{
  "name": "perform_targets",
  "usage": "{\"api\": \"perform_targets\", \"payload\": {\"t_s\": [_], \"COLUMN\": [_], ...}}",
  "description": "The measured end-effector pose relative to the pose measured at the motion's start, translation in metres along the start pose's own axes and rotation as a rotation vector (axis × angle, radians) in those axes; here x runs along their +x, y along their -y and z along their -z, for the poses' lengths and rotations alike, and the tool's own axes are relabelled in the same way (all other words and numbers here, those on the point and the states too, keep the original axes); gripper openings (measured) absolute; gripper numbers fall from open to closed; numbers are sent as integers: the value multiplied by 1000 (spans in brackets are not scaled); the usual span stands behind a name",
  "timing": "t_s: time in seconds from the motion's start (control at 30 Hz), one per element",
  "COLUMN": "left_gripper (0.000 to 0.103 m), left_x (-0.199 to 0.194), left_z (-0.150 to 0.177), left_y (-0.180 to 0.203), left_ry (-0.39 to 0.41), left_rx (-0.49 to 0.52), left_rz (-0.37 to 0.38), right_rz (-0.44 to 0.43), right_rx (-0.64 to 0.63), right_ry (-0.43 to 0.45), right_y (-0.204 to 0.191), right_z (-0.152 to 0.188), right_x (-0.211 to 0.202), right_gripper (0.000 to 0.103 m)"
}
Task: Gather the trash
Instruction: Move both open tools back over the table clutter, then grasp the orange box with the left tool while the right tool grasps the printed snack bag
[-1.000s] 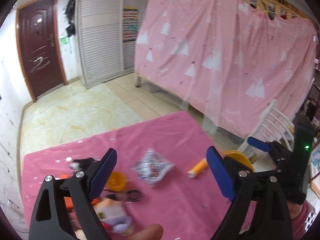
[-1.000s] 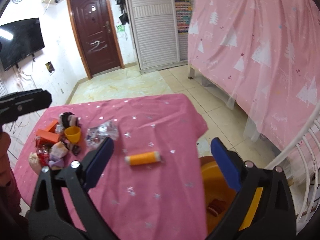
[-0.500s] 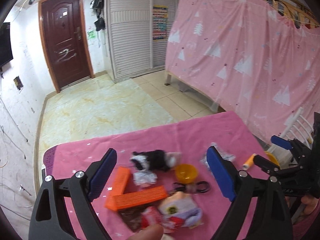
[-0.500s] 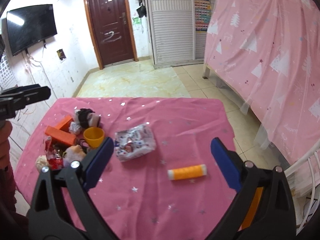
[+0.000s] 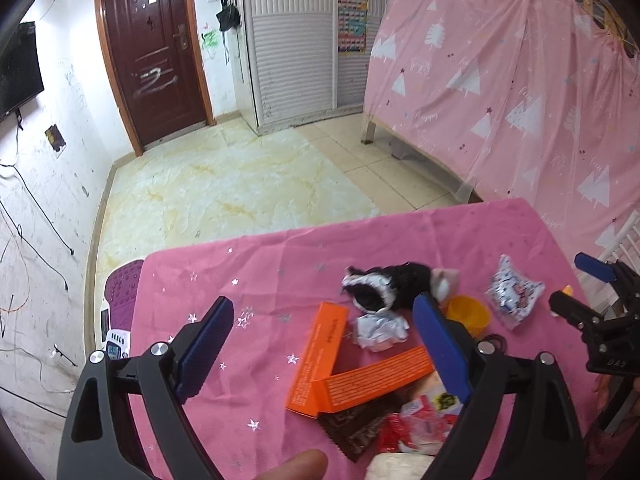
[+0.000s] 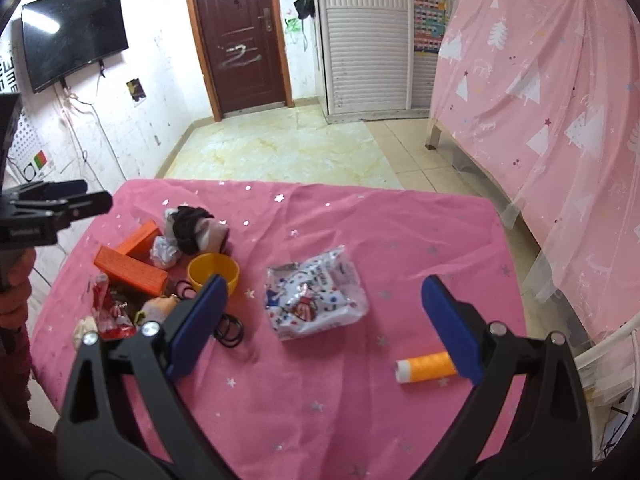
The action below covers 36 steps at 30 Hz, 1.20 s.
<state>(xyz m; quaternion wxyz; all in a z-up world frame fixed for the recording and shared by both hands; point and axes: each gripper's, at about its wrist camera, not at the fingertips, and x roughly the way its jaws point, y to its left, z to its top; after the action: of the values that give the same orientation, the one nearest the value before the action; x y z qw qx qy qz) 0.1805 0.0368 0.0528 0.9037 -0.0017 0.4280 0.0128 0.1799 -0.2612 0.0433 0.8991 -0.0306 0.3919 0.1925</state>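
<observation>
Nothing looks collected yet, judging by how the litter lies: every piece is on the pink worktop (image 6: 320,400) and neither tool carries anything.

The left tool (image 5: 324,344) hovers with its jaws spread wide and empty. Between and just beyond its fingers lie two orange boxes (image 5: 320,360), a crumpled silver foil (image 5: 380,330) and a black-and-white cloth bundle (image 5: 384,284). Close under its right finger sit a dark wrapper (image 5: 360,424) and a red-and-white packet (image 5: 416,428).

The right tool (image 6: 320,324) is likewise wide open and empty, hanging above the worktop. A yellow cup (image 6: 214,270) sits just beyond its left finger, with black hair ties (image 6: 230,330) beside that finger. A printed plastic bag (image 6: 316,300) lies between the fingers, a little ahead, and looks the nearest piece to take. An orange thread spool (image 6: 426,366) lies by the right finger.

No bin shows in either view, so the whole gathering seems left to do.
</observation>
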Motion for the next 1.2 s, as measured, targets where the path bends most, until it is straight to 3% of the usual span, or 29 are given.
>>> {"api": "perform_targets", "payload": {"t_s": [0.47,0.77,1.1,1.2], "left_gripper": [84,67,38,27], "left_x": [53,68,77,76], "left_z": [15,23,32,34], "left_y": [-12,-23,-25,-27], "left_ry": [-149,-200,-235,-225], "left_rx": [-36,-50,-29,-26], "left_rz": [34,36,42,17], "right_rz": [-34,-45,-35,-34], "right_rx": [-34,-56,-73,-74], "right_ry": [-47,-70,-93,-110], "right_y": [-18,-25,-29,-29], "right_z": [-1,0,2,2], "right_x": [22,31,41,46], "right_gripper": [94,94,93,82]}}
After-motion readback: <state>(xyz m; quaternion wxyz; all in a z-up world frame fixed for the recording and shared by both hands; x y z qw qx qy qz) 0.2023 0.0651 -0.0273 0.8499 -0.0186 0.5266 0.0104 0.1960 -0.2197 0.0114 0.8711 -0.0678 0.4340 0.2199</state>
